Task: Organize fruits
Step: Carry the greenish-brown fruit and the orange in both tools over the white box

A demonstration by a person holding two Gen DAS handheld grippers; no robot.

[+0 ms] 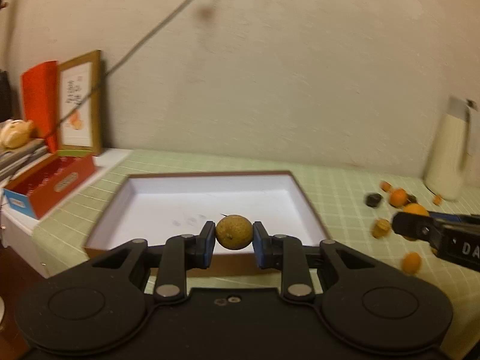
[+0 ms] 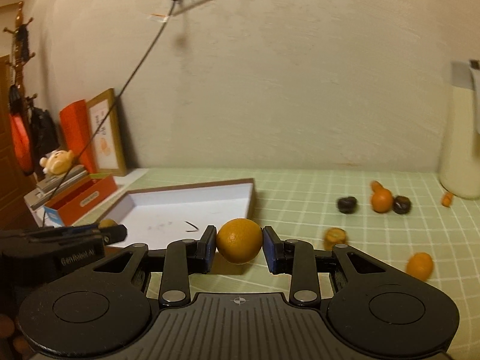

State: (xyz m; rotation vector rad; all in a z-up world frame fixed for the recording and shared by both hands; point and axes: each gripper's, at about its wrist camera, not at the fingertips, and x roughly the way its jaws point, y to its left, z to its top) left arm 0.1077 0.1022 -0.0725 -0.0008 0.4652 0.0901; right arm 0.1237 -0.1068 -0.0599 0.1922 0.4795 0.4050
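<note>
My left gripper [image 1: 234, 238] is shut on a small brownish-yellow round fruit [image 1: 233, 231], held above the near edge of a shallow white-lined box [image 1: 144, 198]. My right gripper [image 2: 240, 244] is shut on an orange [image 2: 239, 240], held over the green checked cloth just right of the same box [image 2: 168, 210]. In the right wrist view the left gripper [image 2: 115, 232] shows at the left edge with its fruit [image 2: 107, 223]. The right gripper's finger [image 1: 411, 225] enters the left wrist view from the right. Several loose fruits lie on the cloth: oranges [image 2: 381, 199] [image 2: 420, 265] and dark ones [image 2: 347, 204] [image 2: 402, 204].
A white jug [image 2: 459, 150] stands at the back right against the wall. At the left, a red box [image 1: 51, 186], a framed picture [image 1: 79, 105] and a plush toy [image 2: 57, 160] crowd the table's end. A black cable [image 2: 141, 60] hangs from a wall socket.
</note>
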